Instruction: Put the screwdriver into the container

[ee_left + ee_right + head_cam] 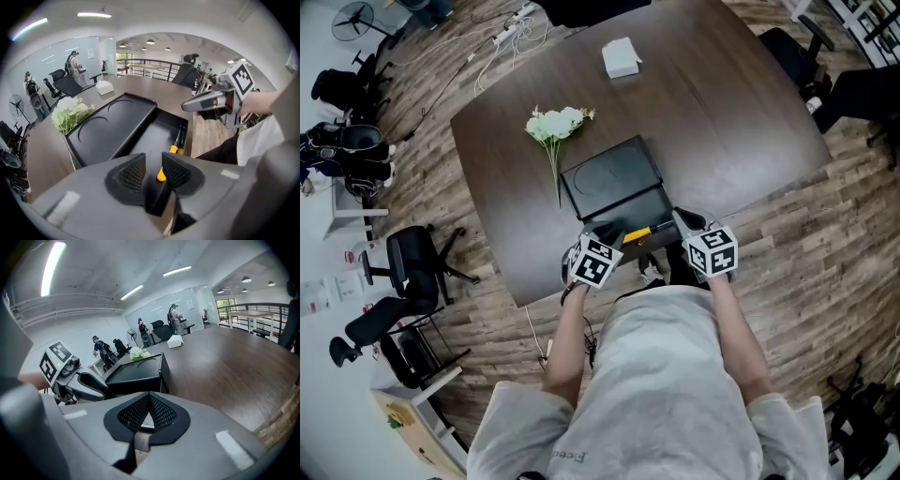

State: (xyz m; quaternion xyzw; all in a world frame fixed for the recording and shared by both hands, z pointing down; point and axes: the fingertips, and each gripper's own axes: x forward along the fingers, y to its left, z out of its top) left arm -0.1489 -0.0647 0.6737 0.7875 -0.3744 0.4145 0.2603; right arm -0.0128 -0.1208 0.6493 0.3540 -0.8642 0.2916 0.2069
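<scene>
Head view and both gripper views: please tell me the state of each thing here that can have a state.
left gripper: fingers apart, the screwdriver's yellow end between them.
right gripper: fingers together, holding nothing.
screwdriver: lying inside the container's open part.
container: near part open.
lid: resting over the container's far part.
flowers: lying flat on the table.

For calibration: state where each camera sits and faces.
Head view: on the head, steeply down at open black plastic container; torso, arms show.
Left gripper view: on left gripper, facing into container; parted jaws show.
Right gripper view: on right gripper, facing across brown table; shut jaws show.
All three share the container.
</scene>
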